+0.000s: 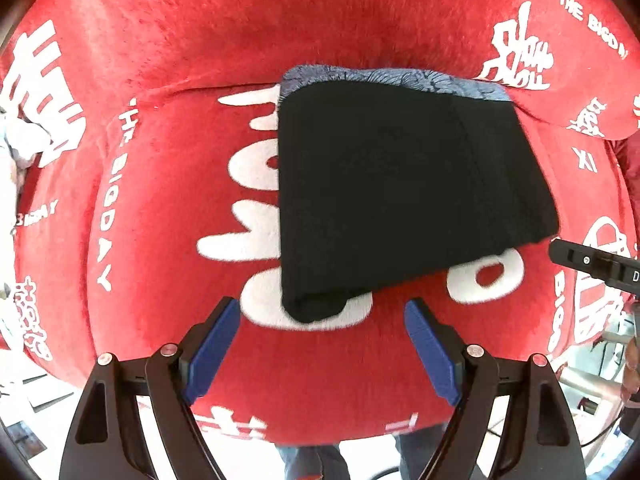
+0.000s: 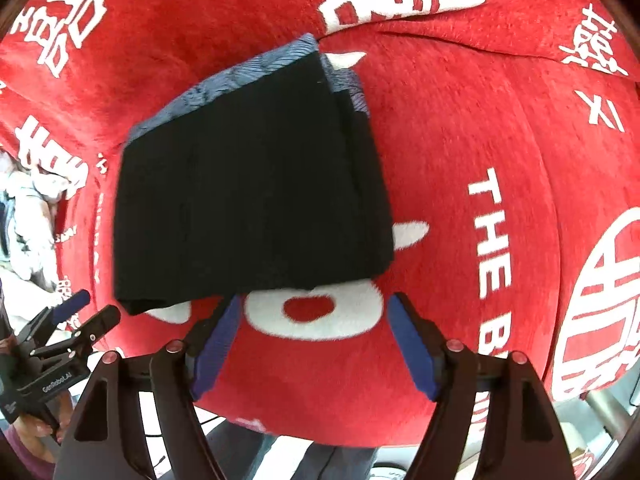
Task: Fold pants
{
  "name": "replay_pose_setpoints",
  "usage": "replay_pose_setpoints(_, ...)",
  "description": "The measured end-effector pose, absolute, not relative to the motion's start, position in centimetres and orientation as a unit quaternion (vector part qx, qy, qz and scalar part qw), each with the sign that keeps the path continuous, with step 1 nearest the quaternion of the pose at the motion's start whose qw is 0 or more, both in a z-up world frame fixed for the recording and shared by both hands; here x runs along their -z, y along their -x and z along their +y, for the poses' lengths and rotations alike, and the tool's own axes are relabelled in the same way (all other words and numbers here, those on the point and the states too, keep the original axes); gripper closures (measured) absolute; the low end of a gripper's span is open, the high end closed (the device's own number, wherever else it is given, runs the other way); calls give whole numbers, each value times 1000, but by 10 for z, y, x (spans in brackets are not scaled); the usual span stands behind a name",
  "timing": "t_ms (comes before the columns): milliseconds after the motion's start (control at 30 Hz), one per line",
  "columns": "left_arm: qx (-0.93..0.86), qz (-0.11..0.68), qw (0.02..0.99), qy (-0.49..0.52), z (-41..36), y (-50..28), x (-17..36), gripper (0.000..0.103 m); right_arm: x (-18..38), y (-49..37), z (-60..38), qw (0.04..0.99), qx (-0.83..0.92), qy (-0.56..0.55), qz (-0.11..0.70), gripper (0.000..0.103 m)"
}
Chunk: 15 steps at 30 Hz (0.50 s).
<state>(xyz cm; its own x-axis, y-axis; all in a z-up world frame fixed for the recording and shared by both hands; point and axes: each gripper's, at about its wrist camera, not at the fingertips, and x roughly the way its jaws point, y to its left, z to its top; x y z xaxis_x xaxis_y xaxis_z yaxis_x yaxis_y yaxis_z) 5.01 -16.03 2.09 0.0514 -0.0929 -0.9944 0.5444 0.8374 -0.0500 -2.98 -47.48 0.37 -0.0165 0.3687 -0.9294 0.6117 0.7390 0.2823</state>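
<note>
The black pants [image 1: 400, 192] are seen folded into a compact stack on the red blanket [image 1: 200, 20], with a blue patterned layer [image 1: 380, 76] showing at the stack's 12 o'clock edge. The left gripper [image 1: 322, 354] is held with its jaws apart and nothing between them, just off the stack's 6 o'clock corner. The right gripper [image 2: 310, 346] is likewise spread wide and empty, near the stack's 5 o'clock edge. The fold appears essentially done. If the step is to be finished well, both grippers should be drawn clear without the edges being snagged, and the loose roll at 7 o'clock might be pressed flat.
</note>
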Motion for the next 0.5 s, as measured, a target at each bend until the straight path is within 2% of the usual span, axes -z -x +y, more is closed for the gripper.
replay_pose_setpoints(33,225,650,704,-176,-158,-48,-25,2,-11,32,-471,608,99,-352,705,23)
replay_pose_setpoints(67,221,647,708,-180,-154,-46,-32,0,-14,33,-470,607,98,-354,704,22)
replay_pose_setpoints(233,218,649,708,-173,-135,-45,-57,0,-40,35,-442,620,104,-317,710,16)
replay_pose_setpoints(300,219,650,708,-169,-126,-46,-65,0,-52,29,-435,626,110,-288,716,8)
replay_pose_setpoints(500,208,653,714,-143,-94,-52,-86,0,-81,10,-424,616,89,-299,723,8)
